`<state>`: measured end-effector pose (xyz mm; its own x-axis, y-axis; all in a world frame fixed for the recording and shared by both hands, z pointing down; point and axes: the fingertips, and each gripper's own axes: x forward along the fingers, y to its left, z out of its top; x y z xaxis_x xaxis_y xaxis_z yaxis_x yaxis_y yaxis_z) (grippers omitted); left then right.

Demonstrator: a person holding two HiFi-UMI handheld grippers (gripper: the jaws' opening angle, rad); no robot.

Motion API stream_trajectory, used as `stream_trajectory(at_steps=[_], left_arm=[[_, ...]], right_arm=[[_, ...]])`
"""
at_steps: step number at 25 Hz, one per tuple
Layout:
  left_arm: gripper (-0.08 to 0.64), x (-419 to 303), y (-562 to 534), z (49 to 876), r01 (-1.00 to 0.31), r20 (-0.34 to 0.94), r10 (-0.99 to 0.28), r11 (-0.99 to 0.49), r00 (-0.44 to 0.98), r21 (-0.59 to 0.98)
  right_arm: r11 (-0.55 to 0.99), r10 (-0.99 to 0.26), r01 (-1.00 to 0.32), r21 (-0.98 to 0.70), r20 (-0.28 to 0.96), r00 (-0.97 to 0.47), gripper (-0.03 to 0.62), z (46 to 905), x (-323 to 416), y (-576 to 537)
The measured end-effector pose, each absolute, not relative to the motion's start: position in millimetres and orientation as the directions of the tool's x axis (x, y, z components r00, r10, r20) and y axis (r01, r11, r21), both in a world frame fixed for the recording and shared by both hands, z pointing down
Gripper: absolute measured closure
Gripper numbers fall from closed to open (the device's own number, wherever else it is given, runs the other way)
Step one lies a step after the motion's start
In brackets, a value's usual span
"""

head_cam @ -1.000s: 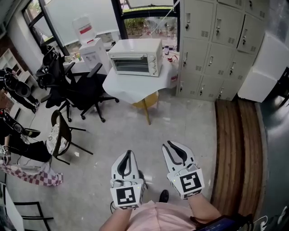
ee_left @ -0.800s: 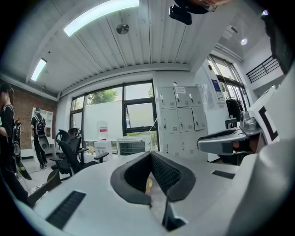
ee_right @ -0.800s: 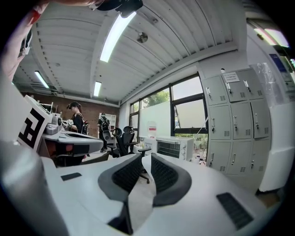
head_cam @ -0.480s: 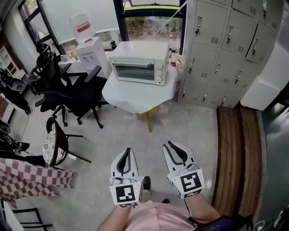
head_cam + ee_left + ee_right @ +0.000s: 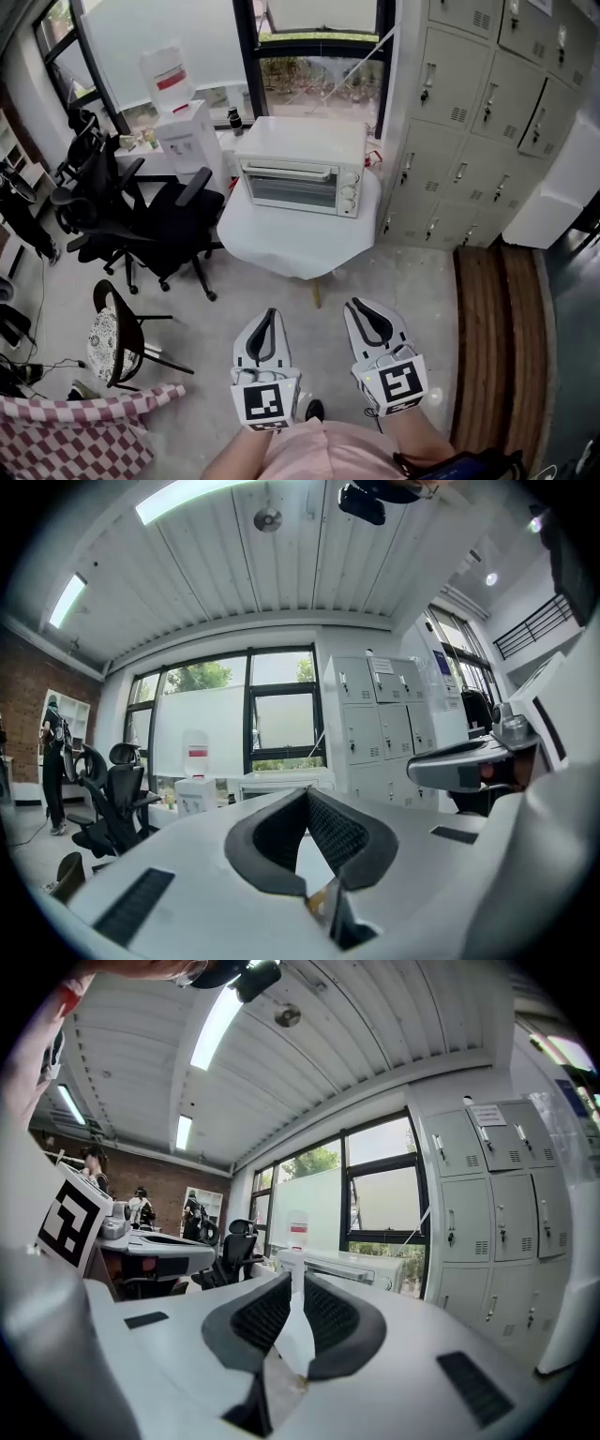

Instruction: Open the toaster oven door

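A white toaster oven (image 5: pixel 302 178) stands on a small white table (image 5: pixel 286 244) by the window, with its glass door shut and its knobs on the right side. It is also small and far off in the left gripper view (image 5: pixel 281 782) and in the right gripper view (image 5: pixel 345 1265). My left gripper (image 5: pixel 267 315) and right gripper (image 5: pixel 352 305) hang side by side low in the head view, over the floor and well short of the table. Both are shut with nothing between the fingers, seen also from the left gripper (image 5: pixel 305 792) and the right gripper (image 5: pixel 291 1281).
A water dispenser (image 5: pixel 181 131) stands left of the table, with black office chairs (image 5: pixel 155 220) in front of it. Grey lockers (image 5: pixel 473 131) line the right wall above a wooden platform (image 5: pixel 492 347). A small chair (image 5: pixel 117 333) and a checked cloth (image 5: pixel 75 441) lie at the lower left.
The table and oven have come nearer and lower in the head view as I walk toward them. Both grippers keep the same pose and stay shut.
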<state>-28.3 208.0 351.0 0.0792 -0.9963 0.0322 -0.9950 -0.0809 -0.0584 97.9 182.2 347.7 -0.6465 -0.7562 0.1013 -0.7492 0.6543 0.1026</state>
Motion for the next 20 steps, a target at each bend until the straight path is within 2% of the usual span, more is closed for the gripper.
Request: stream_trajectory(at_steps=[10,20], left_arm=[[0.546,-48,149,373,-0.991,0.075,-0.99,-0.121,0.117,-0.059],[0.546,-73,94,393,-0.993,0.129,-0.988,-0.094,0.083,-0.075]], right_arm=[[0.632,-0.775,-0.768,0.107,0.124,-0.62,0.554,365,78,128],[0.66,-0.751,-0.748,0.075,0.114,-0.651,0.555,377,51,65]])
